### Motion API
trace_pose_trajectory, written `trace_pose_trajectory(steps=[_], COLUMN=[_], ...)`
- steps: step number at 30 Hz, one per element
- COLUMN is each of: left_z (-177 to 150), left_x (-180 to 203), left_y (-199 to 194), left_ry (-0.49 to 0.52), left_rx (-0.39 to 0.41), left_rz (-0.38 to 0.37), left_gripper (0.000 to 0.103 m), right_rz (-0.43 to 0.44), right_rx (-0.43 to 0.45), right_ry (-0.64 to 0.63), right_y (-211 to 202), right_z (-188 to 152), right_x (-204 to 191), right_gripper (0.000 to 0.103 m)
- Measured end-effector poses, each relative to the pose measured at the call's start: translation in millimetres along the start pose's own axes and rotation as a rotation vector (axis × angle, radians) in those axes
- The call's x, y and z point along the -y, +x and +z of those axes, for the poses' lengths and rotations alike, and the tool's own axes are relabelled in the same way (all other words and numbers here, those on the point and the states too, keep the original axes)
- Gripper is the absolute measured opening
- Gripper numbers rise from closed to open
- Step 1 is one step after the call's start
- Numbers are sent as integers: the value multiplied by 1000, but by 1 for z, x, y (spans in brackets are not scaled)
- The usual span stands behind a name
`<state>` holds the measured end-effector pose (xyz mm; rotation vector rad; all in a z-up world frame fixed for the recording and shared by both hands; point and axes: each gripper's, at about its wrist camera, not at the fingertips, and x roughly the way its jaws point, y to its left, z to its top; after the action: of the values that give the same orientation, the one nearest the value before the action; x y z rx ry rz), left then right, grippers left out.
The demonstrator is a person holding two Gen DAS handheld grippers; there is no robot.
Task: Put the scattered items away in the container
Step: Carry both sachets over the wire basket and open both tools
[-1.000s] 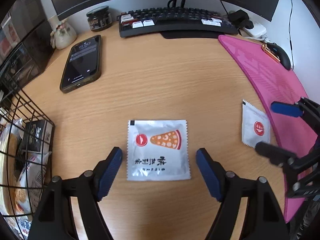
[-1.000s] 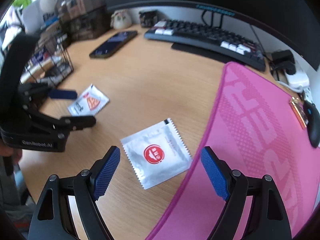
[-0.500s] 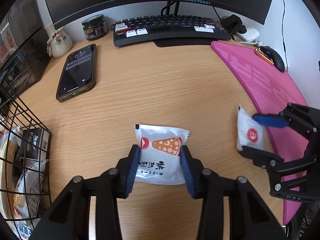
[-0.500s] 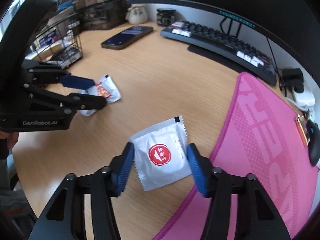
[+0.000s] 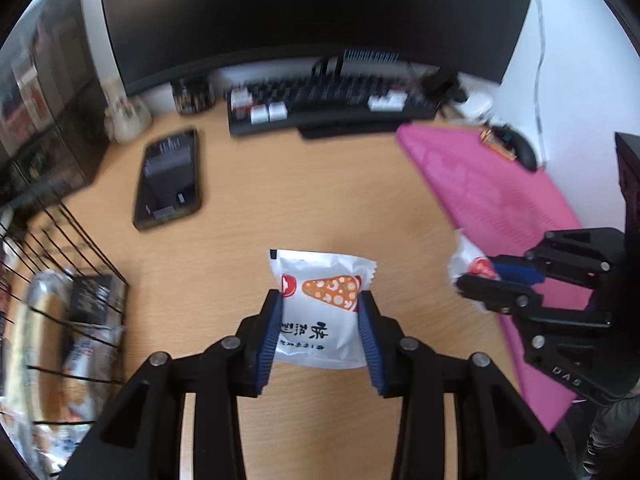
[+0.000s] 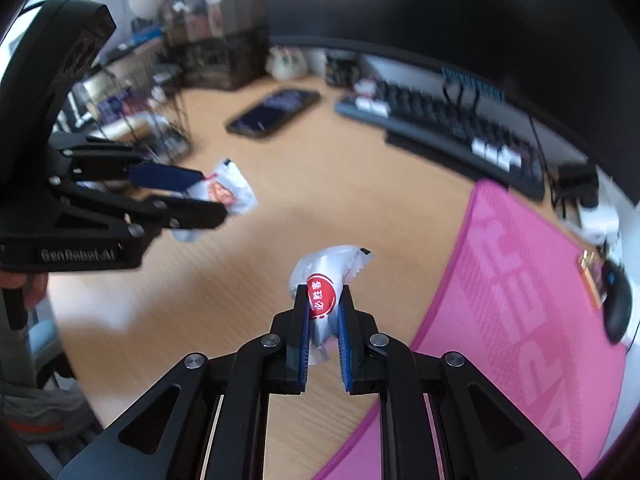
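Wooden desk point(image 5: 320, 200) — phone point(image 5: 168, 178), keyboard point(image 5: 332, 106) (blurred) beyond; both jaws clamping sachets.

phone point(image 5: 168, 178) left of keyboard point(image 5: 332, 106), on desk point(image 5: 304, 208)

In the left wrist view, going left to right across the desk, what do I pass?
Wire basket → phone → pizza sachet in the left hand-held gripper → red-logo sachet in the right hand-held gripper.
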<state>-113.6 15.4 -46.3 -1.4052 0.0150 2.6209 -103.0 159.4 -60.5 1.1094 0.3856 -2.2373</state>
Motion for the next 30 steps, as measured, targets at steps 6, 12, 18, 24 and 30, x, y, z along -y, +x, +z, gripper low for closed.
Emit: trace_pose_trajectory(steps=[6,12,18,24,30], left_z=[8,-19,-67,-90,-90], left_x=[-30,-109,-183,-208,-204], left_y=[-70,-128,-151,-159,-155], left_ry=[-49,-176,-325,-367,-367], left_rx=[105,159,143,141,132], left_rz=[14,149,246,252,243], left_gripper=[42,42,42,42,63], right_rz=[93,242,375,395,343], right_rx=[113,160,137,106,87], right_ry=[-79,-210,-264,-257,-238], right_y=[-41,-45,-13,7,11], right_z=[57,117,152,157,160], right_x=[-49,-139,-211,-237,-235], right_gripper=[13,13,14,14,48])
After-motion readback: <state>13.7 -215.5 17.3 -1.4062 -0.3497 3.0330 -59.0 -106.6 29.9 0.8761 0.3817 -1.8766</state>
